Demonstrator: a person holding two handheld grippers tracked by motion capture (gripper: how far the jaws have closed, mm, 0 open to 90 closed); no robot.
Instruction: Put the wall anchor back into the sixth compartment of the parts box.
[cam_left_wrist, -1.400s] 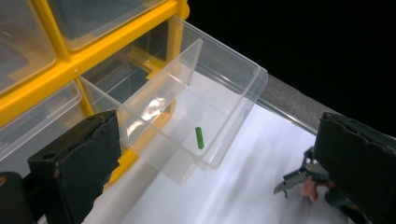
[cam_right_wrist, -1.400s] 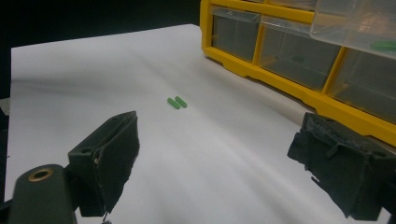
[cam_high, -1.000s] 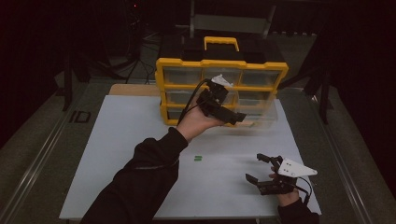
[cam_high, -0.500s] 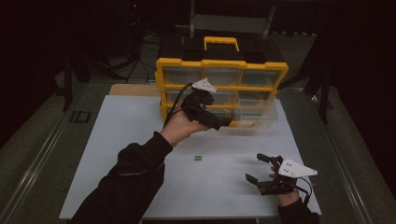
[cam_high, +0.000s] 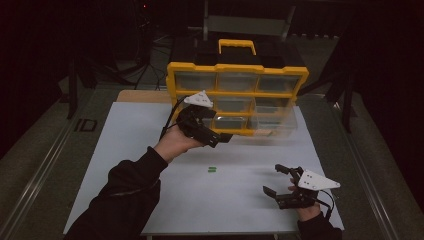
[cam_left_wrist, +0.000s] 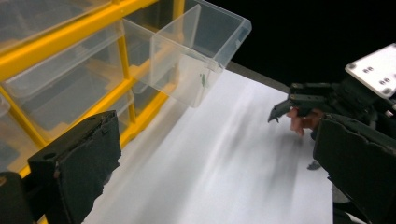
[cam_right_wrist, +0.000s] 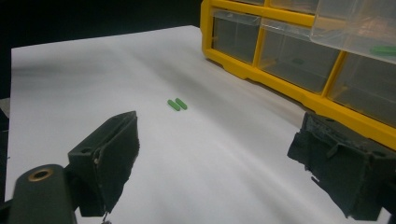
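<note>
A yellow organiser (cam_high: 237, 75) with clear drawers stands at the back of the white mat. Its lower right drawer (cam_high: 276, 125) is pulled out, and the left gripper view shows a small green piece (cam_left_wrist: 203, 79) inside this drawer (cam_left_wrist: 196, 51). Two green pieces (cam_high: 212, 169) lie side by side on the mat. My left gripper (cam_high: 216, 129) hovers open in front of the organiser's left part with nothing between its jaws. My right gripper (cam_high: 271, 179) rests open near the front right, and the green pieces (cam_right_wrist: 177, 104) lie ahead of it.
The white mat (cam_high: 135, 150) covers most of the table. The organiser's yellow handle (cam_high: 237, 46) sticks up at the back. A wooden board edge (cam_high: 142, 96) shows left of the organiser. Dark surroundings and stands lie beyond the table.
My left gripper has drawn back from the organiser's front, moving left and toward the person. The right gripper has stayed put. The drawer stays pulled out.
</note>
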